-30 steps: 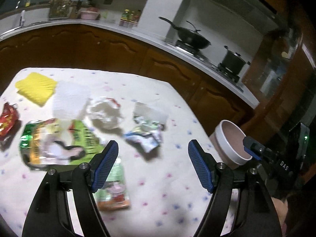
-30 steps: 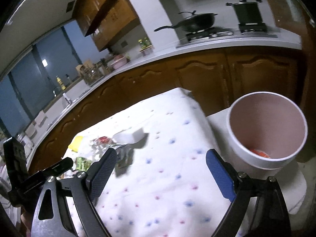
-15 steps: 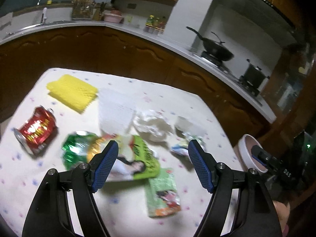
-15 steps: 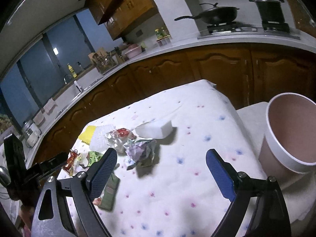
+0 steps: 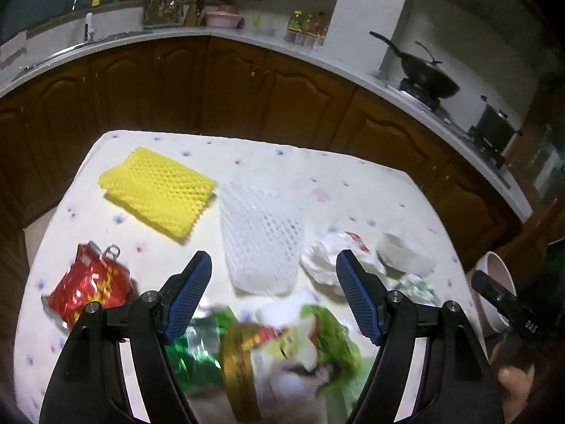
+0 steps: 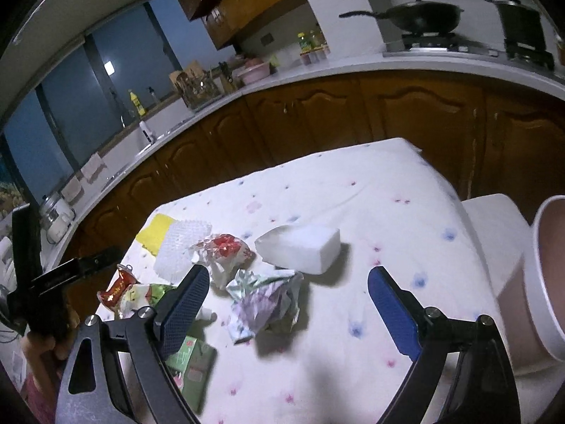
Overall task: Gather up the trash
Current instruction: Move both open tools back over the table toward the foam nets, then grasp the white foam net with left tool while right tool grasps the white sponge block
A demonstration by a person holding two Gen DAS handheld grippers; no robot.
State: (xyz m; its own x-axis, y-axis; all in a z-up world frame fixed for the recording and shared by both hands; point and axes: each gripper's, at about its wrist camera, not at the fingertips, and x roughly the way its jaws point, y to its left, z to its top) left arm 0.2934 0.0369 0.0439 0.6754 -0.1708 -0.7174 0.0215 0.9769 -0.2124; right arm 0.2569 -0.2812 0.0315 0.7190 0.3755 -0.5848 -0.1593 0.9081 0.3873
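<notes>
Trash lies scattered on a white dotted tablecloth (image 5: 268, 162). My left gripper (image 5: 273, 296) is open and empty, hovering over a white foam net (image 5: 261, 236) and a blurred green snack bag (image 5: 282, 353). A crushed red can (image 5: 90, 286) lies to its left, a yellow foam net (image 5: 159, 190) farther back. My right gripper (image 6: 282, 304) is open and empty above a crumpled wrapper (image 6: 265, 300). Beyond it rest a white foam block (image 6: 300, 247) and a red-and-white wrapper (image 6: 222, 251). A green packet (image 6: 190, 364) lies under its left finger.
A pale pink bin (image 6: 551, 275) stands at the table's right edge, also seen as the bin (image 5: 494, 293) in the left wrist view. Brown cabinets and a white counter (image 6: 353, 67) with a wok and pots run behind. A hand (image 6: 42, 346) holds the other gripper at left.
Both grippers swept left across the table, away from the bin. The can and yellow net came into the left view; the bin slid to the right view's edge. Both jaws kept the same width.
</notes>
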